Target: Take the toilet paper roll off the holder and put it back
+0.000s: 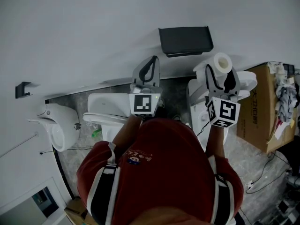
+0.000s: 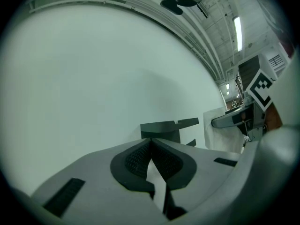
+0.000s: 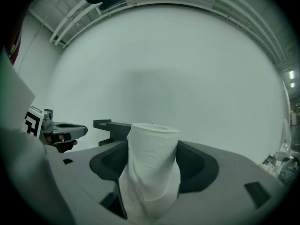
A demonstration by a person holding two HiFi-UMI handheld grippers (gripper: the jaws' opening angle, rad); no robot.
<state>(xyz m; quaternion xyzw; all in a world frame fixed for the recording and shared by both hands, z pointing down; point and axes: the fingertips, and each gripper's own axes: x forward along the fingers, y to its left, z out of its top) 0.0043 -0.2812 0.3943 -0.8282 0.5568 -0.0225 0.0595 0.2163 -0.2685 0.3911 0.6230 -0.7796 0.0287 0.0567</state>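
Beyond shirt [image 1: 164, 163], right claw [image 1: 219, 76] clamped on roll [image 1: 222, 62], upright, near holder [image 1: 185, 40] on wall [image 1: 93, 22], apart from it. Left claw [image 2: 151, 146] pinched together, holding nothing. Removal seemingly done; return pending. Next: carry roll left to holder, line up core, seat gently.

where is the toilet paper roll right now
The toilet paper roll is clamped between the jaws of the right gripper, off the black wall holder, which sits just up and left of it in the head view.
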